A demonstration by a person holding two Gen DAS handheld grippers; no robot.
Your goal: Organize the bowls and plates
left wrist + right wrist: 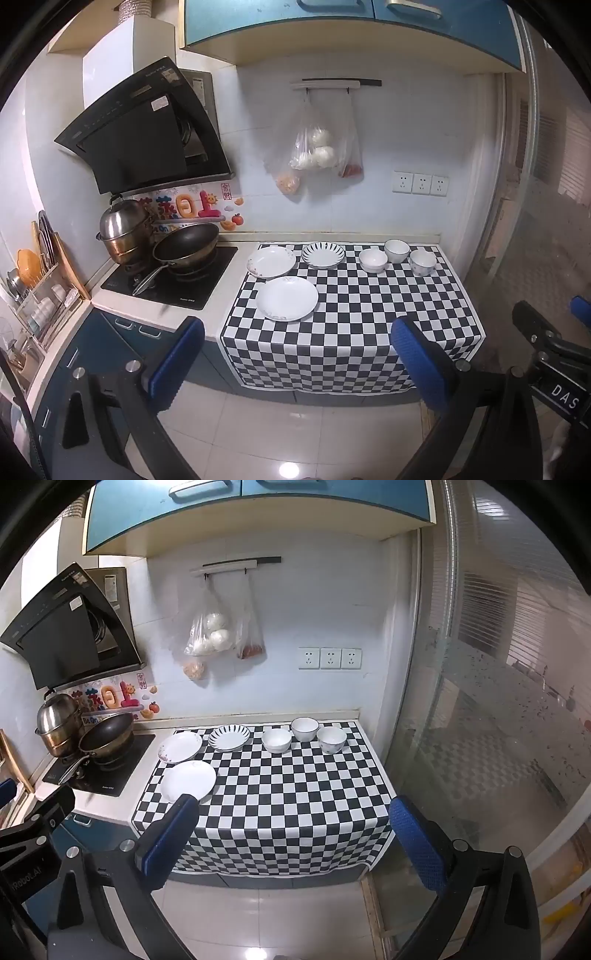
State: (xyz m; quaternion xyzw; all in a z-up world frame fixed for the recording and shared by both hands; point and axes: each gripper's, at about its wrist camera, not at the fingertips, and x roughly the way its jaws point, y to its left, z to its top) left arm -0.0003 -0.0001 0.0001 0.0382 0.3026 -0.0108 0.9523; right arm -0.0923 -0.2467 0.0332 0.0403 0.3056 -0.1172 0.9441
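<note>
Left gripper (295, 365) and right gripper (291, 842), both spread wide and empty, hover short of the checkered tabletop (295, 794). Three white ceramic plates (188, 781) lie at its left, three white ceramic bowls (304, 729) behind: probably rigid, glossy-slick, breakable; pinch at rims.

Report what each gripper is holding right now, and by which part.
Nothing is held. The left gripper and right gripper are both open and short of the counter; the plates and bowls sit untouched on the checkered cloth.
</note>
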